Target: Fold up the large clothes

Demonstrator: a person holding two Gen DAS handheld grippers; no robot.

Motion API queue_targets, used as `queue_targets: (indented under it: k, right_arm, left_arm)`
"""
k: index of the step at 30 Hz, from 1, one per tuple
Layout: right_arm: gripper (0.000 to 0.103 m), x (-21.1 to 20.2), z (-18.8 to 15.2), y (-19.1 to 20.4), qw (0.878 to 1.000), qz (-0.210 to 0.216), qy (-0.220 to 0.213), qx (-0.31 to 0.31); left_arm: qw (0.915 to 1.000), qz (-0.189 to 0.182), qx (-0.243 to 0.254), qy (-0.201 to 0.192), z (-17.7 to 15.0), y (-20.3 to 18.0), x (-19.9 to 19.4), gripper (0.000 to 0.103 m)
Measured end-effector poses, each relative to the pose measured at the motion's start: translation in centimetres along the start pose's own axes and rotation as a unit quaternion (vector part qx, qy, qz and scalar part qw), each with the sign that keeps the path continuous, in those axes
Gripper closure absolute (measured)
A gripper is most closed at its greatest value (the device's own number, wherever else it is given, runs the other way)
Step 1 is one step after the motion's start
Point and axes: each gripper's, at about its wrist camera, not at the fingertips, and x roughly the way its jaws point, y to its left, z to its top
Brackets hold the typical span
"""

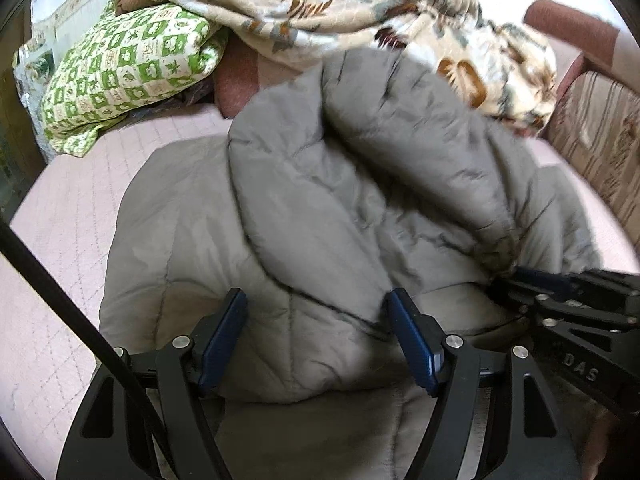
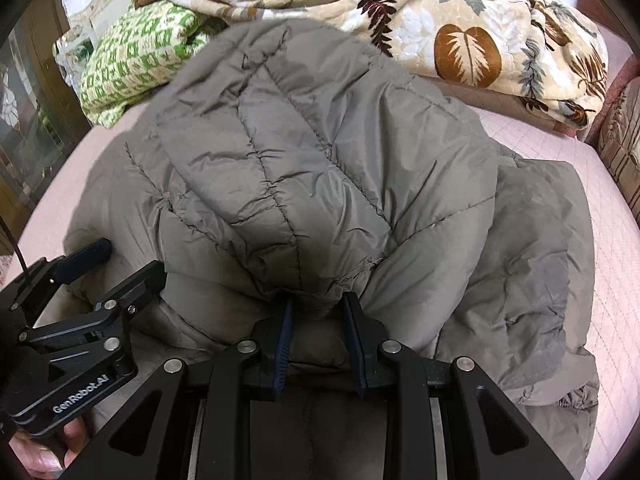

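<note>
Pink quilted bed cover (image 2: pixel 552 168) underneath. Green checked pillow (image 1: pixel 120 68) back left, leaf-print blanket (image 2: pixel 460 32) bunched along the back, striped cushion (image 1: pixel 600 136) at right edge.

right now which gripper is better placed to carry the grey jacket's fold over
Right. The right gripper is already clamped on a bunched edge of the grey jacket, so it can likely carry the fold over. The left gripper stands open above the fabric, holding nothing.

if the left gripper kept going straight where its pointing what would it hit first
Most likely the grey puffer jacket: the left gripper is open, angled down at its folded-over quilted flap. Depth is unclear.
</note>
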Motion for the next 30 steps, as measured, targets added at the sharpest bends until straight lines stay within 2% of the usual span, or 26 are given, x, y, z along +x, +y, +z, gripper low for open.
queue_targets:
  k: [4,6,8,10,11,14,17,19,23,26,30]
  right_arm:
    - [0.075,-2.1,0.6,-1.1,0.999,0.039,-0.016,0.03]
    - [0.075,-2.9,0.8,-1.4,0.998,0.044,-0.027,0.033]
    - [0.074,-2.3,0.8,-1.5,0.999,0.031,-0.019,0.03]
    - [0.073,-1.0,0.6,-1.8,0.999,0.035,0.005,0.035]
    - [0.073,-0.2,0.5,-1.9,0.998,0.039,0.017,0.034]
    - [0.072,-1.3,0.8,-2.2,0.998,0.053,0.01,0.042]
    - [0.069,-3.4,0.7,-2.9,0.995,0.085,-0.007,0.059]
    - [0.069,-4.9,0.1,-3.4,0.994,0.09,-0.019,0.065]
    - [0.068,-7.9,-3.3,-5.3,0.993,0.082,-0.026,0.084]
    - [0.066,-10.8,-7.8,-7.4,0.99,0.081,-0.032,0.115]
    - [0.064,-14.5,-14.2,-10.5,0.981,0.07,-0.033,0.176]
  left_arm:
    - [0.9996,-0.006,-0.009,-0.027,0.9,0.5,-1.5,0.031]
    - [0.9996,0.0,-0.012,-0.027,1.1,0.7,-1.4,0.031]
    - [0.9998,0.004,-0.017,-0.007,1.0,0.9,-0.3,0.031]
    - [0.9994,-0.001,-0.024,0.027,0.6,1.2,1.5,0.029]
    - [0.9994,-0.001,-0.02,0.028,0.6,1.2,1.6,0.029]
    - [0.9998,-0.002,-0.009,0.018,0.8,1.0,0.3,0.029]
    - [1.0,-0.001,-0.004,0.007,0.6,1.3,-2.1,0.029]
    - [1.0,0.006,-0.002,0.0,0.1,1.8,-4.1,0.029]
    - [0.9997,0.007,-0.024,0.004,-2.6,3.7,-8.0,0.029]
    - [0.9987,0.029,-0.038,0.019,-6.2,5.1,-10.3,0.029]
    - [0.9962,0.035,-0.063,0.048,-11.2,7.5,-12.9,0.029]
